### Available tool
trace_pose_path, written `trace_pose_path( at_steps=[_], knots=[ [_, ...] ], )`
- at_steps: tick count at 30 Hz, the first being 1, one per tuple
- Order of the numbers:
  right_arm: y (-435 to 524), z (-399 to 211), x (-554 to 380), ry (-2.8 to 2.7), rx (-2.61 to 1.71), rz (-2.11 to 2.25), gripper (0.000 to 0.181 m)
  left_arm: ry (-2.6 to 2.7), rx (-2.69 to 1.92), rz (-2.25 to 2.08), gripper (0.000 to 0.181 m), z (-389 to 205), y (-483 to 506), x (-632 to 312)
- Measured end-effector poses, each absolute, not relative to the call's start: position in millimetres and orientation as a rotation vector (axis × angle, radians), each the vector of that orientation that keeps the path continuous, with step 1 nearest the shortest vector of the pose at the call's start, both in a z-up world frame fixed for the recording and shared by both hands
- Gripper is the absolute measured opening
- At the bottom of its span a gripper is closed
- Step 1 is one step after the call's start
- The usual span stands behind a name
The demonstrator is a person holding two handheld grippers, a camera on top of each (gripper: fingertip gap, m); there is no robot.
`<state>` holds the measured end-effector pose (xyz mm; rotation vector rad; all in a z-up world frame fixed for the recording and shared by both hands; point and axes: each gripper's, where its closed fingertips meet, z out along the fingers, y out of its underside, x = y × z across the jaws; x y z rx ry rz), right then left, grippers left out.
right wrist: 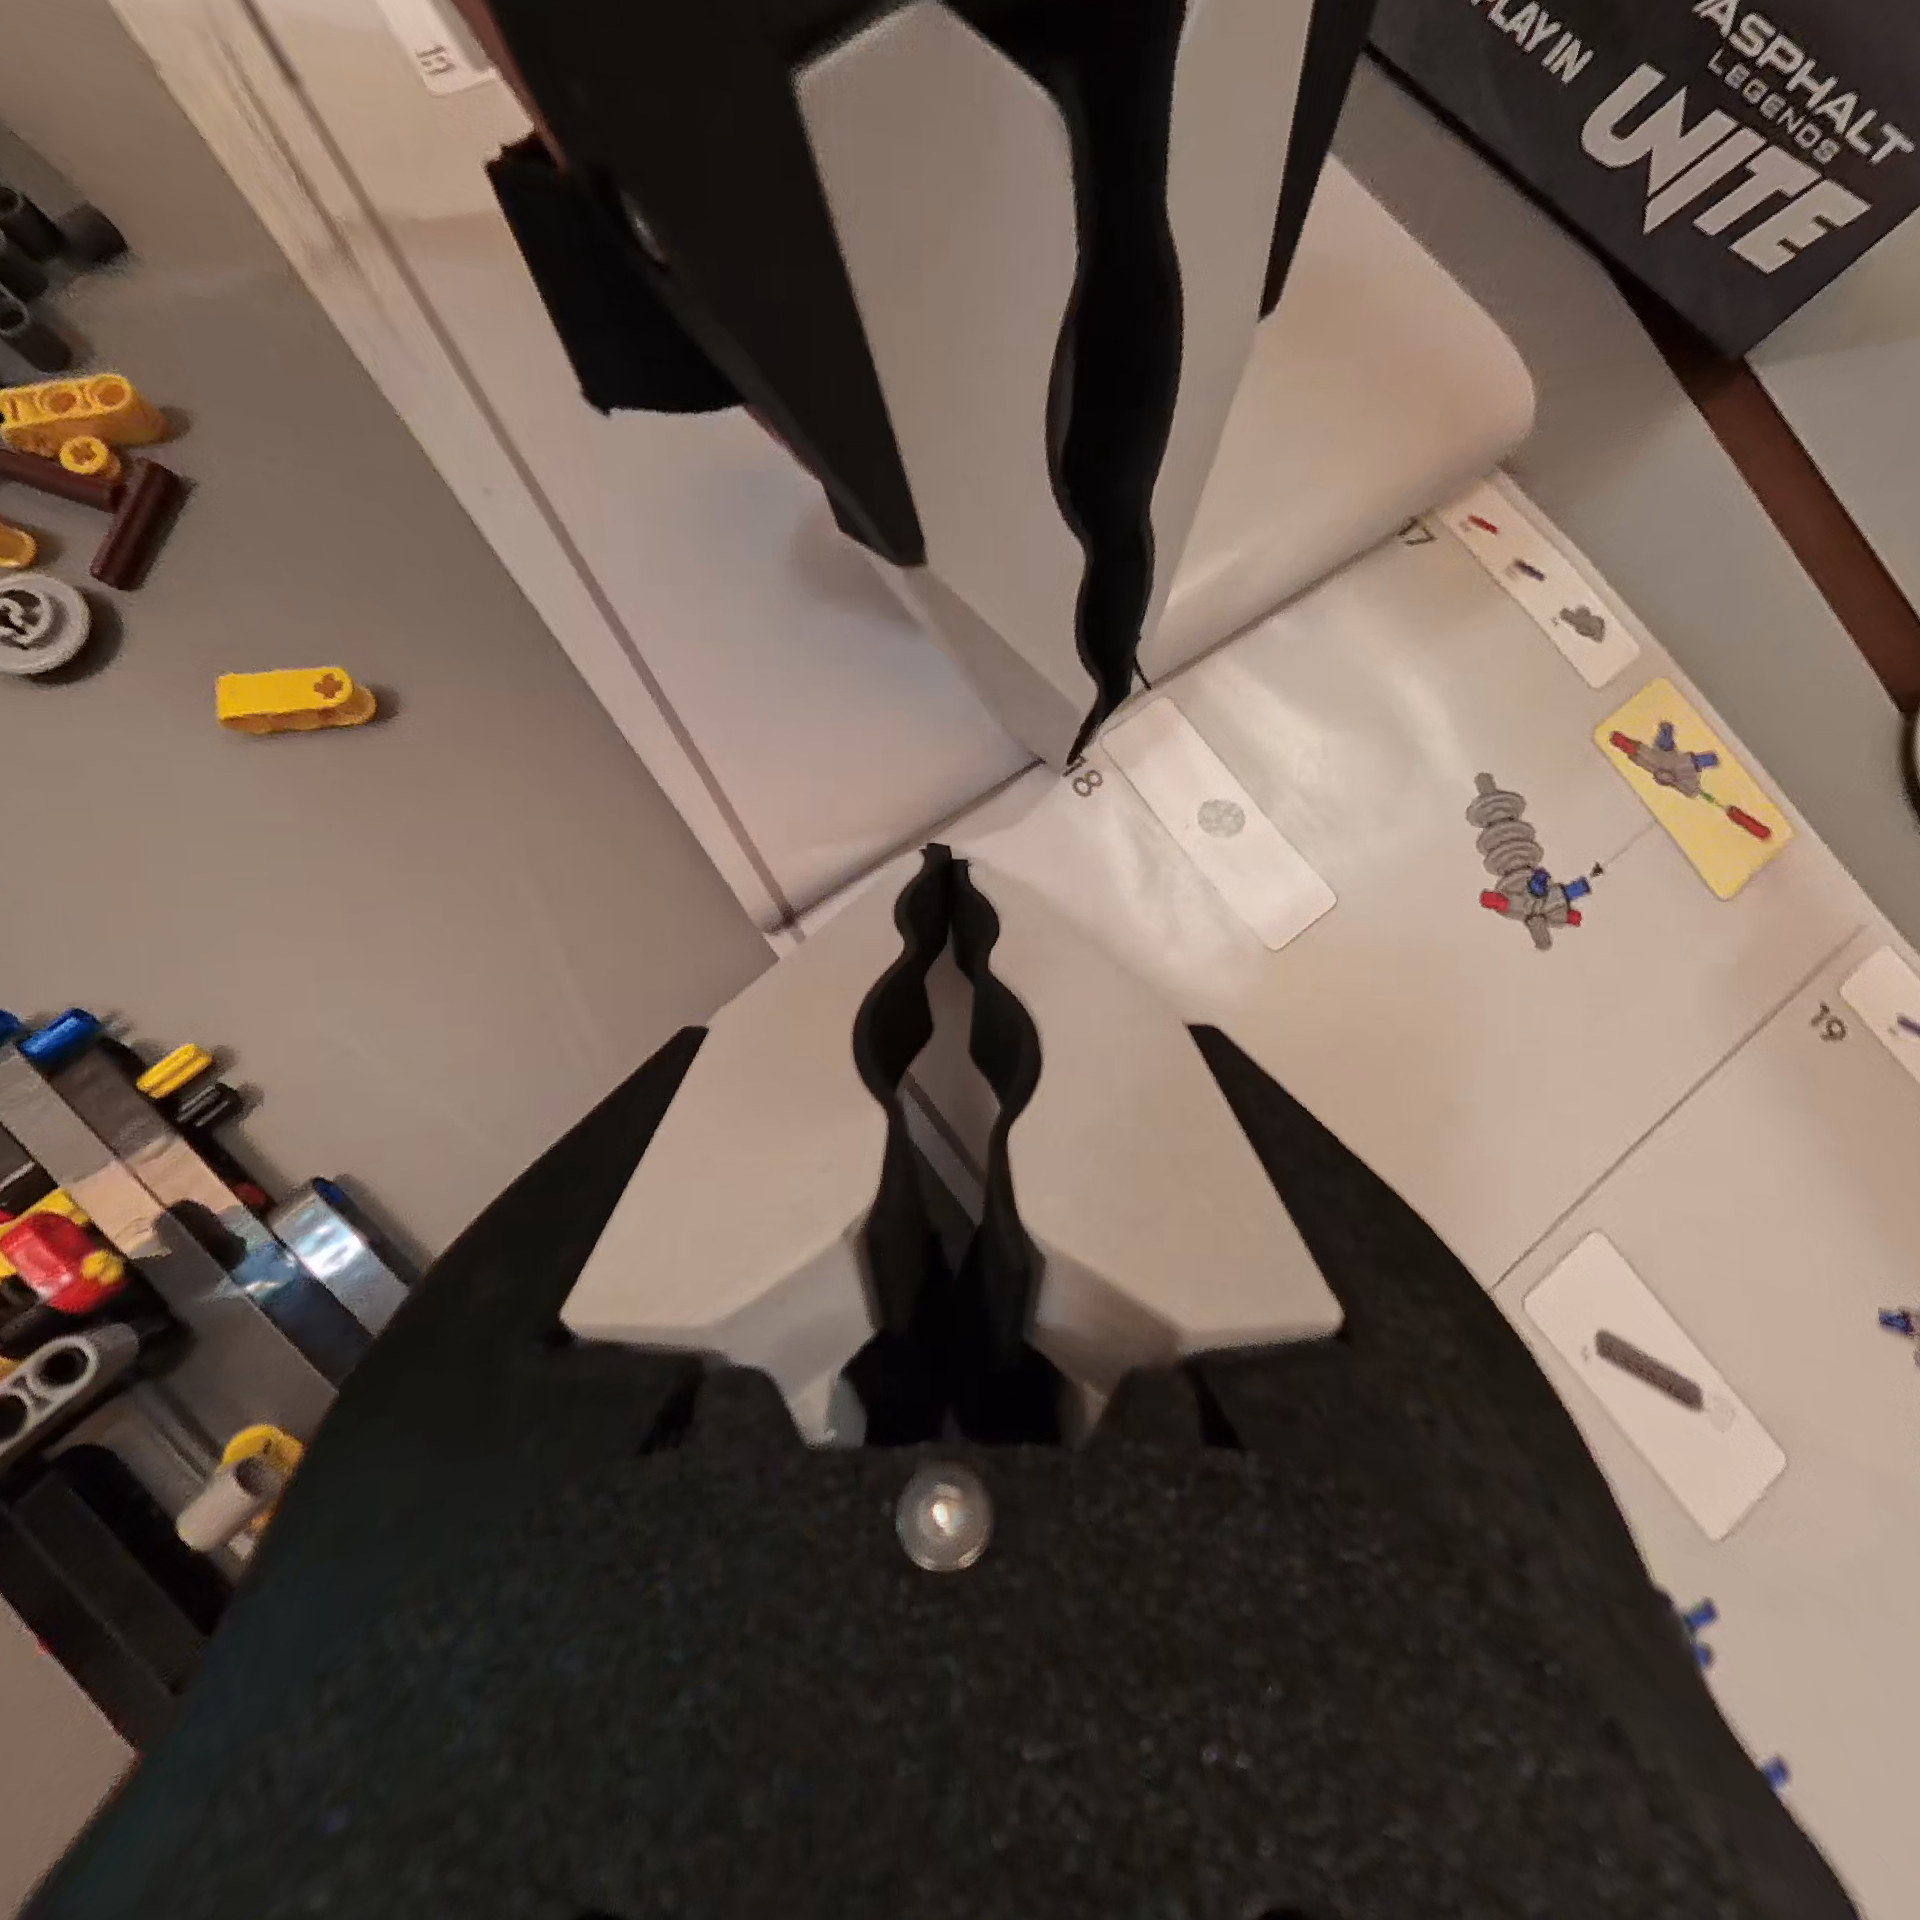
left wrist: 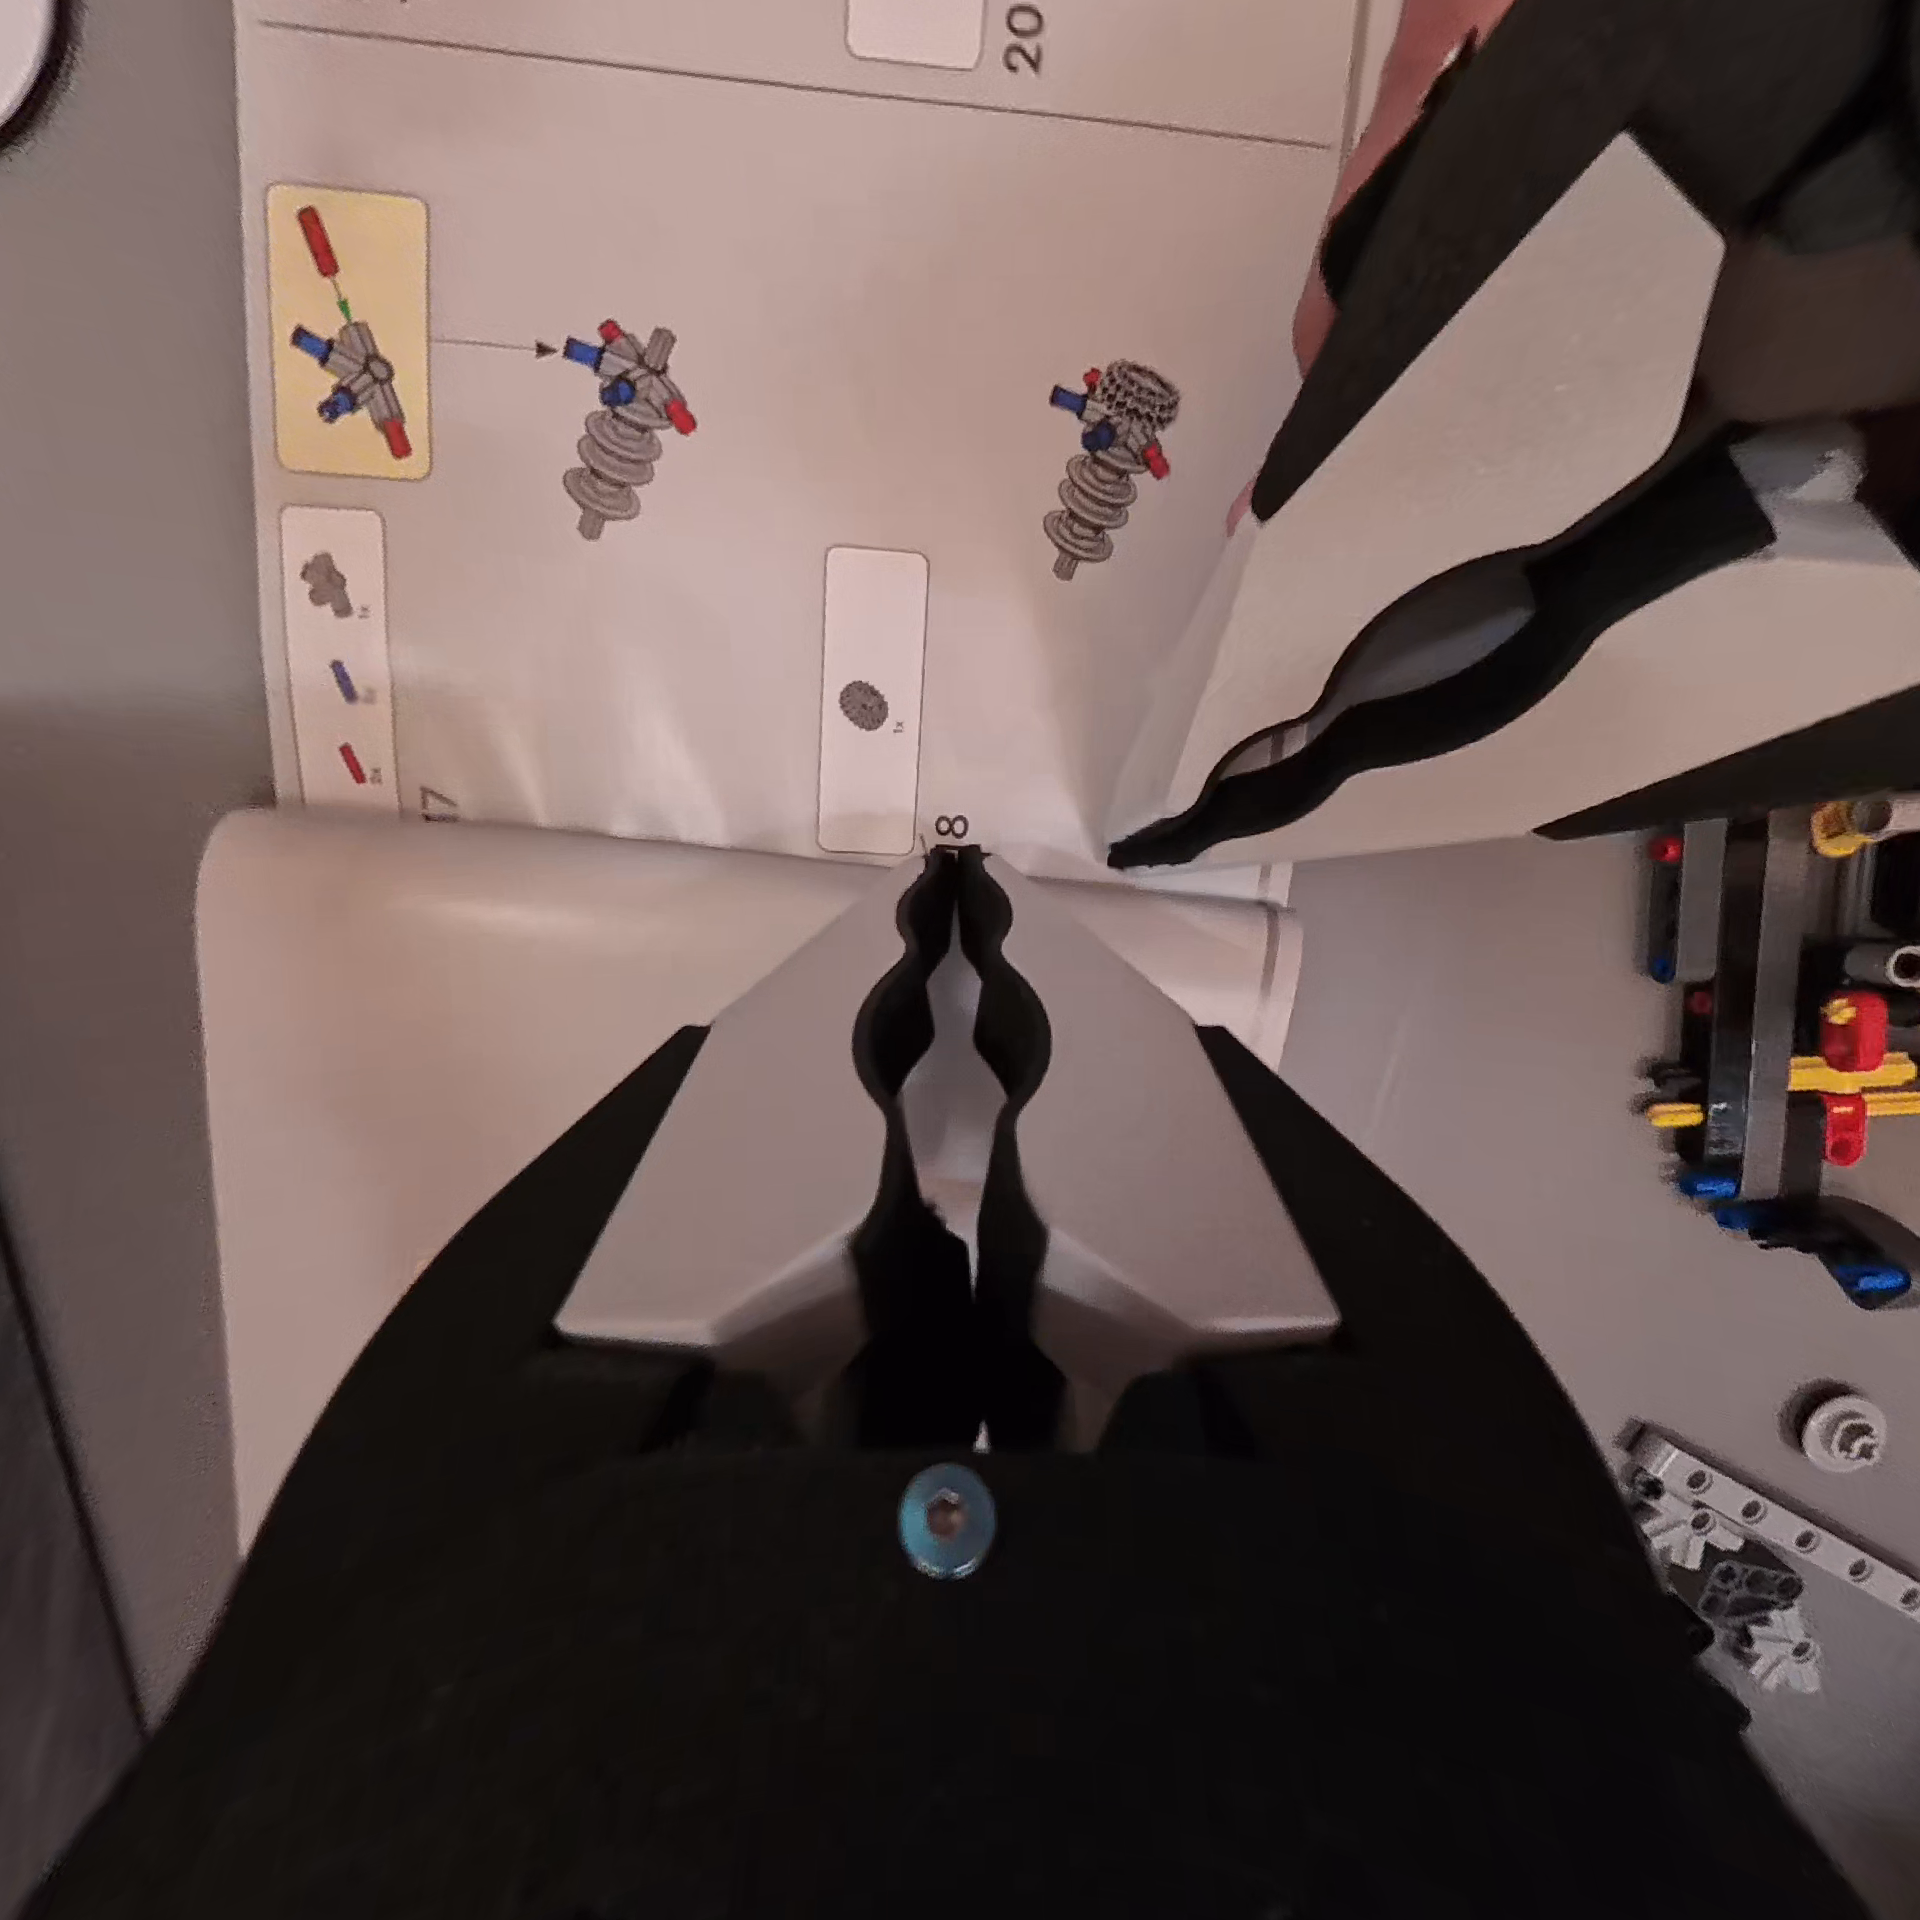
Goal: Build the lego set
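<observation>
The open instruction booklet [left wrist: 727, 312] lies on the grey table and also shows in the right wrist view [right wrist: 1403, 1039]. My left gripper [left wrist: 951, 852] is shut, its tips resting on the booklet's centre fold, with a curled page [left wrist: 468, 935] beside it. My right gripper [right wrist: 940, 857] is shut, its tips on the same fold near the booklet's edge. The two tips are close together; the right gripper [left wrist: 1122, 857] shows in the left wrist view, the left gripper [right wrist: 1081, 748] in the right. I cannot tell whether either pinches paper. A partly built model [left wrist: 1766, 1039] stands beside the booklet.
Loose parts lie on the table: a yellow piece [right wrist: 291, 696], a grey wheel hub [right wrist: 42, 623], brown pieces [right wrist: 135, 520], a grey holed beam [left wrist: 1766, 1527] and a small grey round part [left wrist: 1844, 1434]. A dark printed box [right wrist: 1714, 156] stands beyond the booklet. Less than 4 cm separates the two grippers' tips. Both grippers' tips are roughly 12 cm from the yellow piece [right wrist: 291, 696].
</observation>
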<state>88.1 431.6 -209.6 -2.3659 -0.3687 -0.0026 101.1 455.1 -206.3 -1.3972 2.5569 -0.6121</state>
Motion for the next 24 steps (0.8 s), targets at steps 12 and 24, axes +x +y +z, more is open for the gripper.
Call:
trace_pose_path(
  at_steps=[12, 24],
  knots=[
    [433, -209, 88, -0.326, -2.383, -0.027, 0.000, 2.304, -1.398, -0.614, 0.000, -207, 471, 89],
    [438, -199, 73, -0.518, -2.293, 0.021, 0.000, 2.222, -1.485, -0.702, 0.000, -211, 474, 83]
  ],
)
